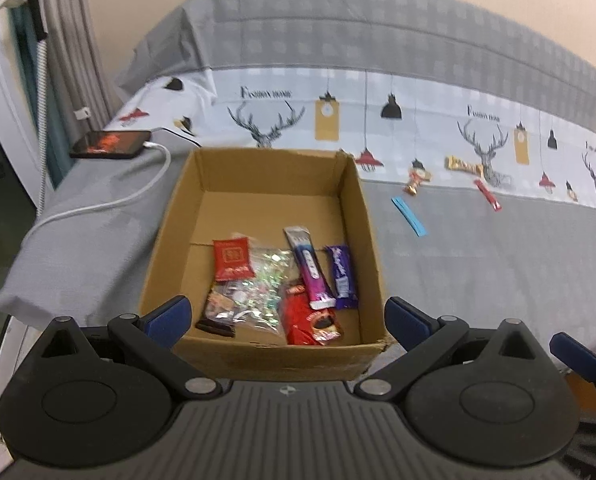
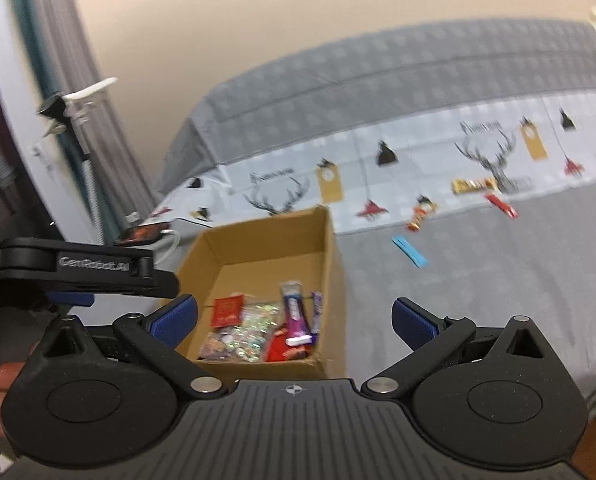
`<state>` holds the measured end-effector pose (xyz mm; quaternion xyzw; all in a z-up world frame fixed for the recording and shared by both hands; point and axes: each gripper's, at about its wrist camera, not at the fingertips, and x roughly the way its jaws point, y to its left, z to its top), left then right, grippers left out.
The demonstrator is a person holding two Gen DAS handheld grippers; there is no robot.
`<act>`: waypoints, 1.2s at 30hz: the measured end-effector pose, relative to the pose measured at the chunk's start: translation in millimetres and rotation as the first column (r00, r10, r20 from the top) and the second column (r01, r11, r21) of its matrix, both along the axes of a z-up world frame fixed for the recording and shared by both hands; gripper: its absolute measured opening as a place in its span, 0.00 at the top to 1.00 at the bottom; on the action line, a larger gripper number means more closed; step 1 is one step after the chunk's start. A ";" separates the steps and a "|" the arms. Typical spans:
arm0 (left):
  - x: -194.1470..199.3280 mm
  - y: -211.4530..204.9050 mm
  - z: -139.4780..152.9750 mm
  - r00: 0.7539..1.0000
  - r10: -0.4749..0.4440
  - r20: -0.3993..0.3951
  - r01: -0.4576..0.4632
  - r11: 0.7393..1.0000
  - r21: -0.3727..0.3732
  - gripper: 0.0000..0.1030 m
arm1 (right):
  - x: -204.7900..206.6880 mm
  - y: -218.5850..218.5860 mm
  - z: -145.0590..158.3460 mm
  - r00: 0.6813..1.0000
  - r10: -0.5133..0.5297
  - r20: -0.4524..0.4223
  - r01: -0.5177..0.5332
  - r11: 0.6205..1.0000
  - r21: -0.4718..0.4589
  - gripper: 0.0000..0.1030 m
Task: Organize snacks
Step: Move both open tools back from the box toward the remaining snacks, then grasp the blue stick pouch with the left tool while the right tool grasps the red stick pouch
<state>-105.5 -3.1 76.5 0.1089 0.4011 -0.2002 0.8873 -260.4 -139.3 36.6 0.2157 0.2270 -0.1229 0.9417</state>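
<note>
Left wrist view, our left hand-held gripper [image 1: 288, 316] wide over the box [image 1: 254, 350] of snacks, right hand-held gripper [image 2: 296, 320] wide, four snacks on the bed [image 1: 498, 264].

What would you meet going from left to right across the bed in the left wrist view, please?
Phone → white cable → cardboard box → blue strip → small orange candy → gold bar → red stick.

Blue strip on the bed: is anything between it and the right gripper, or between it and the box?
Nothing visible. The blue strip lies alone on bare grey bedding, ahead of the open right gripper. The cardboard box stands beside it, top open, clear gap between.
</note>
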 end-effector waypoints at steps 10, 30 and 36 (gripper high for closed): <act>31.3 -92.9 -22.8 0.992 -0.097 -0.083 0.100 0.994 0.041 0.00 | 2.9 -86.0 -27.4 0.974 -0.216 -0.063 0.218 0.976 0.028 0.00; 219.1 -341.6 -185.4 0.944 0.063 -0.325 -0.030 0.994 0.104 0.00 | 150.1 -359.9 -131.3 0.868 -0.427 -0.255 0.409 0.904 -0.121 0.00; 246.6 -364.1 -242.4 0.933 0.078 -0.352 -0.035 0.991 0.126 0.00 | 224.6 -429.0 -195.2 0.880 -0.371 -0.297 0.332 0.927 -0.174 0.00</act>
